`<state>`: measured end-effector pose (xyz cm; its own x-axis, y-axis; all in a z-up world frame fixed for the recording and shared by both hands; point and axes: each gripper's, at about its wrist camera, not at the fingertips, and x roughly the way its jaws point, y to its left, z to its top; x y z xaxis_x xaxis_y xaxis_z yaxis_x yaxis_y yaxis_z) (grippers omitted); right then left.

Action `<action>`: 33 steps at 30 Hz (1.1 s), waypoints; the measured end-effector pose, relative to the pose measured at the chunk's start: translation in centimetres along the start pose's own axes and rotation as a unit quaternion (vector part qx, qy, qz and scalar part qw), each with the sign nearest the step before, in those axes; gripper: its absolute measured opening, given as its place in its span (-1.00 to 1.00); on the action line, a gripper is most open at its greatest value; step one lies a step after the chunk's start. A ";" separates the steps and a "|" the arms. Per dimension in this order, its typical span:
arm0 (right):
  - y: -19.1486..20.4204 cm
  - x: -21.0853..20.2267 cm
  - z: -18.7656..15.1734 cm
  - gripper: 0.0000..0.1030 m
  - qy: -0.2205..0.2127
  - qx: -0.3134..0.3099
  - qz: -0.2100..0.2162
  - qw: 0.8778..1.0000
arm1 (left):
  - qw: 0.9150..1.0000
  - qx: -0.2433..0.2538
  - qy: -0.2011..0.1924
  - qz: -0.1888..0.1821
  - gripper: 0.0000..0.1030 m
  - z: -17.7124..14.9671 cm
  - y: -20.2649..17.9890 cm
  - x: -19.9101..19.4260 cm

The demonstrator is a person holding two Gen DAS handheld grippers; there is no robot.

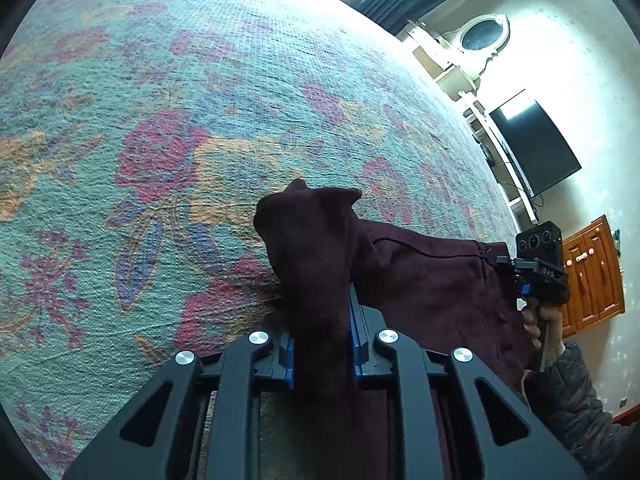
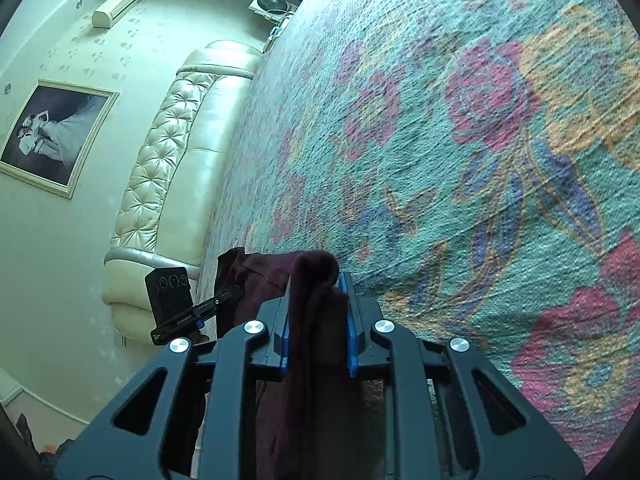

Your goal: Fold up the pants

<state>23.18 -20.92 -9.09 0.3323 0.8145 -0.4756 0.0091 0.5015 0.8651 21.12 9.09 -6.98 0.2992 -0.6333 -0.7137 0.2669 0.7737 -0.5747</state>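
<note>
— Floral bedspread (image 1: pixel 168 92) fills the left wrist view, teal with red roses, and a dark screen (image 1: pixel 534 144) hangs on the far wall. What is the left gripper (image 1: pixel 322 336) doing?

— Its blue-padded jaws are clamped on a thick bunch of the maroon pants (image 1: pixel 432 280). The cloth rises between the pads and flops over at the top. From there the fabric stretches sideways to the right gripper (image 1: pixel 540 268), held in the person's hand (image 1: pixel 538 320).

— So which step?

— I judge it a lift: both corners pinched, pants held taut above the bed. Next, both hands should carry the edge across together and lay it down evenly, keeping the span tight so no crease bunches.

— And the right wrist view?

— Same bedspread (image 2: pixel 460 128), plus a cream tufted headboard (image 2: pixel 168 152) and a framed photo (image 2: pixel 52 136) that the other view misses. The right gripper (image 2: pixel 316 320) is likewise shut on a fold of the pants (image 2: pixel 312 280), and the left gripper (image 2: pixel 180 304) shows beyond. Whether any cloth touches the bed, I cannot tell.
</note>
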 end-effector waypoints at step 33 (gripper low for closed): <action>0.2 3.8 6.3 -0.64 -0.025 0.014 -0.022 0.999 | 0.998 -0.031 -0.042 0.039 -0.63 3.4 1.8 -0.1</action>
<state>30.39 -19.55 -9.70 0.3769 0.7765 -0.5049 0.0514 0.5268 0.8484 24.69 10.45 -6.62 0.3932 -0.5683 -0.7228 0.1841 0.8188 -0.5437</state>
